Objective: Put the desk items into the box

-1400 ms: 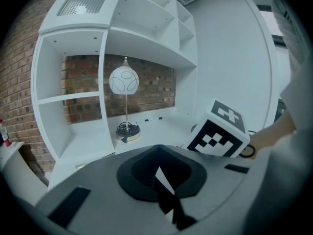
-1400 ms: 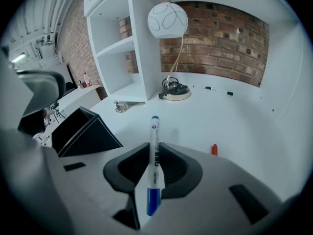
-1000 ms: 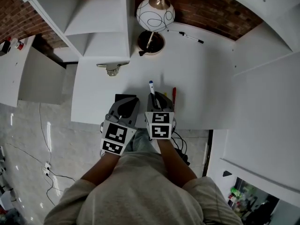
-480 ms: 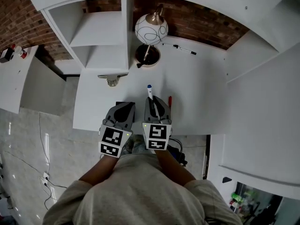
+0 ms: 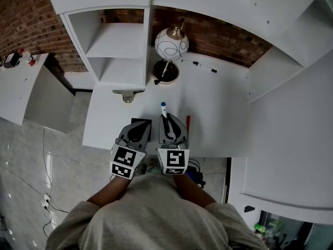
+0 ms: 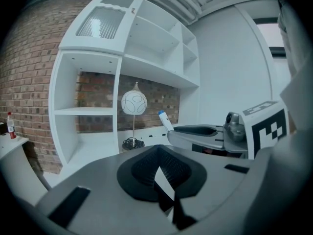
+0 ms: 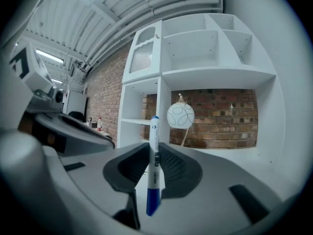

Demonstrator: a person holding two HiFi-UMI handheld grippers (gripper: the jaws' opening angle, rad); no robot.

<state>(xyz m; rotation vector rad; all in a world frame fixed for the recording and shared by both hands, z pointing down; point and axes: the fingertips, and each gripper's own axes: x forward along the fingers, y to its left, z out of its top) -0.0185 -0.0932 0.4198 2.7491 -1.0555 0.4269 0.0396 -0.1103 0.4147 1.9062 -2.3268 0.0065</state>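
Marker, white barrel with blue cap [image 7: 154, 146], clamped in right tongs [image 7: 151, 161], long axis toward 12 o'clock. Left tongs [image 6: 159, 169] closed on nothing. Black box, apparently [image 5: 133, 122], at marker's 9 o'clock, beneath left tongs; right nearer.

The desk's [image 5: 223, 124] middle and right side lie open. A globe lamp [image 5: 173, 45] and shelf unit [image 5: 117, 56] block its back left corner; a black marker [image 5: 205, 67] lies along the back edge
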